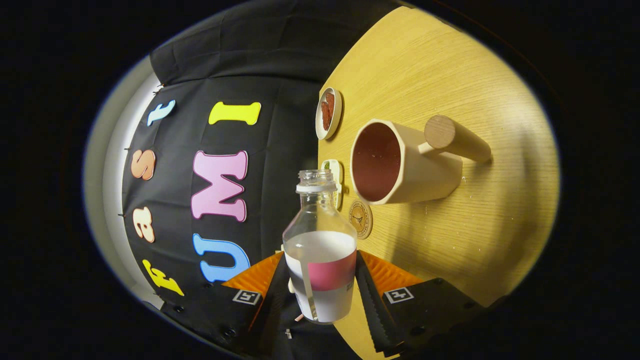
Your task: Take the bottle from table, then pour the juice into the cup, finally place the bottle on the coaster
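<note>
The gripper (320,285) held the bottle (320,250) between its two fingers, both pressing on its lower body at the pink label. The view was rolled, so the table (450,240) stood on its side, and the bottle's open mouth was near the cup (400,162) but not yet over it. To pour well, I think the neck should come above the cup's opening first, then tilt slowly. The coaster (360,218) lay just beyond the bottle, partly covered. The bottle's bottom was hidden between the fingers, and what lay in the small dish (328,113) was hard to make out.
</note>
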A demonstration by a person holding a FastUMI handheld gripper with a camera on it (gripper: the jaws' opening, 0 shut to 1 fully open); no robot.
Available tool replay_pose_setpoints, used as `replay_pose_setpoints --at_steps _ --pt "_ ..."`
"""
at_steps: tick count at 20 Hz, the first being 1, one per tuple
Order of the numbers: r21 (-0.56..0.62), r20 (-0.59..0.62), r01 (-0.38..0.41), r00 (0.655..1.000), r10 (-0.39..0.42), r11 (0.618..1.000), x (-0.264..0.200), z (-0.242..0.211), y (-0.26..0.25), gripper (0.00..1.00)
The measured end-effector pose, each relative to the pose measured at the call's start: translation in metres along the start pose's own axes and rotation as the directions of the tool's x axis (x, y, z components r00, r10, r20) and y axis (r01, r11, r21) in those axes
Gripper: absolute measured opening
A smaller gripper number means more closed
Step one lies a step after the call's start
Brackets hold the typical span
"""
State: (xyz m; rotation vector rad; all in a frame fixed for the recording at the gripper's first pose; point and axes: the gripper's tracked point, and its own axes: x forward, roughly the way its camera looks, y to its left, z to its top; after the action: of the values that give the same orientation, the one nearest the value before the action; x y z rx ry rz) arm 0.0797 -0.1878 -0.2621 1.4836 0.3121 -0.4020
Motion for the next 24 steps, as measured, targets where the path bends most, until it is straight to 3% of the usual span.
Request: replay_pose_setpoints --at_steps 24 --pt "0.197 -0.02 -0.012 1.0 0.016 0.98 -0.007 -0.005 -0.001 0.74"
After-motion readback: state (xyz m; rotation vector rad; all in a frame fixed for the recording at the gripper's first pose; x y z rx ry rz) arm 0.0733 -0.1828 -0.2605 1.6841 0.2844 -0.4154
